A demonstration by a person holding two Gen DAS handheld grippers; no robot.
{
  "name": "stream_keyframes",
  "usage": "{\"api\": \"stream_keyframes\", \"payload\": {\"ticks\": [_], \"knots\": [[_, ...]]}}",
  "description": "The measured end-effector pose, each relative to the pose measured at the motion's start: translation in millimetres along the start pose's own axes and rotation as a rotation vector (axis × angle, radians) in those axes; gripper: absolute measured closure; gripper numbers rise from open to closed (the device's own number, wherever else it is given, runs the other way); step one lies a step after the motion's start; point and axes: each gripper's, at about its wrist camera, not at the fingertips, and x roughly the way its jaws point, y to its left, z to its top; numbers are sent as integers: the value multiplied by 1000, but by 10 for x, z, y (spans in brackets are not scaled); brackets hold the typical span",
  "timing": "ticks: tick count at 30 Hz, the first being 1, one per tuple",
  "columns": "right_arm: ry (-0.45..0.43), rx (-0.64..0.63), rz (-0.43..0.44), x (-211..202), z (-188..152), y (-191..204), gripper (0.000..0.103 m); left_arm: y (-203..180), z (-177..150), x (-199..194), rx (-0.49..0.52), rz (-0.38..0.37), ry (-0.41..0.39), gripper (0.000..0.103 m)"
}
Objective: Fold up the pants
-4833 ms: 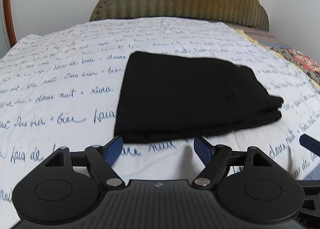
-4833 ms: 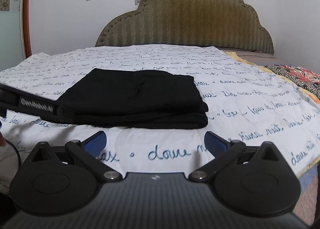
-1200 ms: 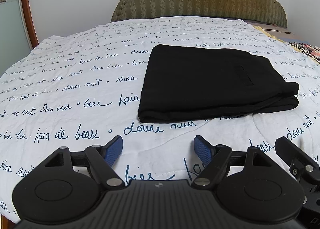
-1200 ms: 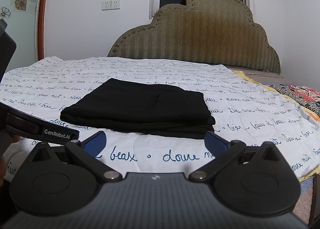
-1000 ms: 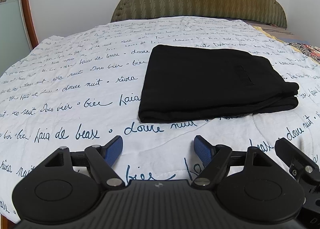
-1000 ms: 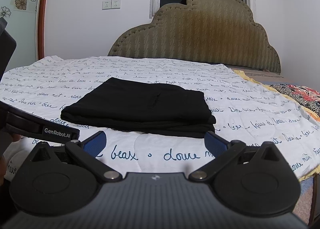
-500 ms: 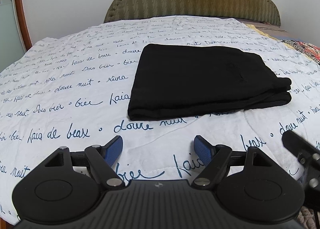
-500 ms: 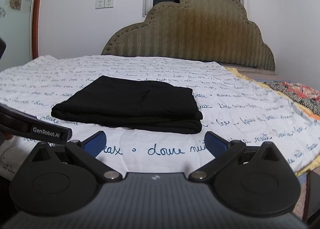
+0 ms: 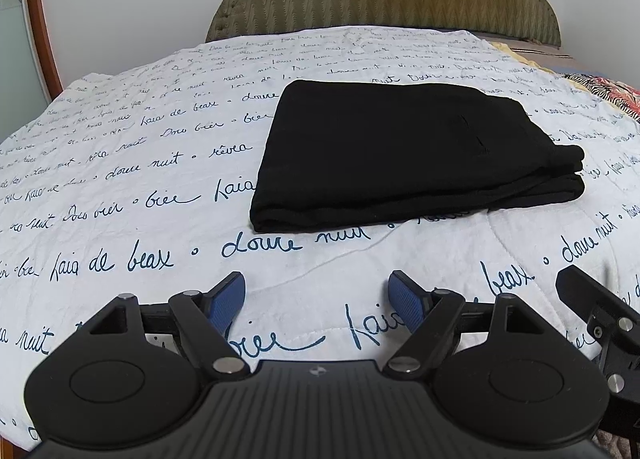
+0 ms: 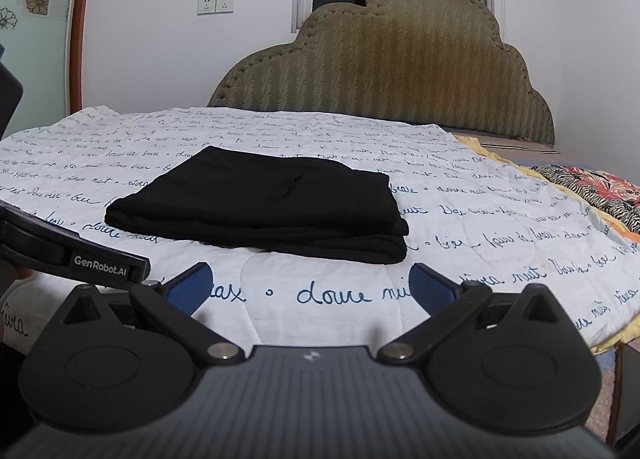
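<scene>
While both grippers (image 9: 318,301) (image 10: 308,289) gape empty, folded pants (image 9: 400,151) beyond them, bedspread (image 9: 120,187) margin all round.

black pants (image 9: 396,151) folded into a flat, layered rectangle, lying on a white bedspread (image 9: 140,163) with blue script, stacked edges showing at the near right corner.
</scene>
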Motion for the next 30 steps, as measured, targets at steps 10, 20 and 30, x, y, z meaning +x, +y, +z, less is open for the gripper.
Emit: {"api": "stream_keyframes", "payload": {"ticks": [10,20,30], "knots": [[11,-8,15,17,-26,31,0,-14,-16,8,10,6,2,20],[18,-22,16,28,-50,66,0,-19,-37,29,19,10,2,19],[33,-29,14,59,-84,81,0,-1,-47,33,5,7,7,17]]}}
